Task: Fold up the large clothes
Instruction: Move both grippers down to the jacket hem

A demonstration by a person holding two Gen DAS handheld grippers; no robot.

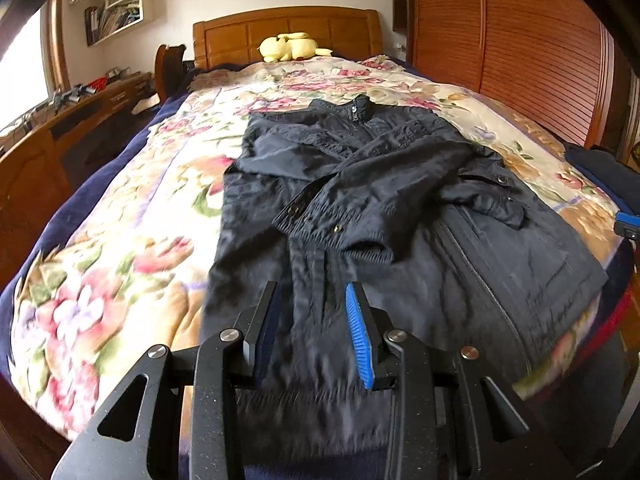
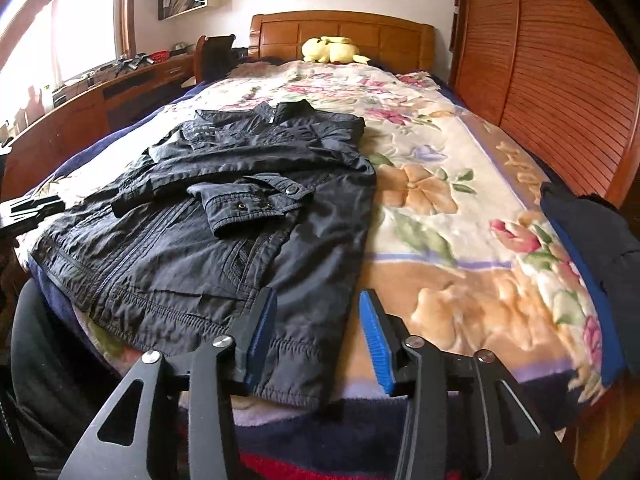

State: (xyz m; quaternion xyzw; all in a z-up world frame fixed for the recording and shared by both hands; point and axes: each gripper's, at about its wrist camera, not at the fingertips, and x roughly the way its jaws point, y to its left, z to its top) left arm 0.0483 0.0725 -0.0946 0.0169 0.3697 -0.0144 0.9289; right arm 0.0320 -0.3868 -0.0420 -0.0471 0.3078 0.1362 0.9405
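Flowery bed blanket [image 2: 440, 208] holds the dark jacket [image 2: 224, 216], collar far, hem nearest both tools; left tool [image 1: 314, 332] and right tool [image 2: 316, 336] hang released, holding nothing.

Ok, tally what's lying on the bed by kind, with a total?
Dark jackets spread out, sleeves folded in: 1, the jacket
Yellow plush toys: 1, the plush toy by the headboard
Dark blue folded garments at the bed's right edge: 1, the blue garment
Total: 3
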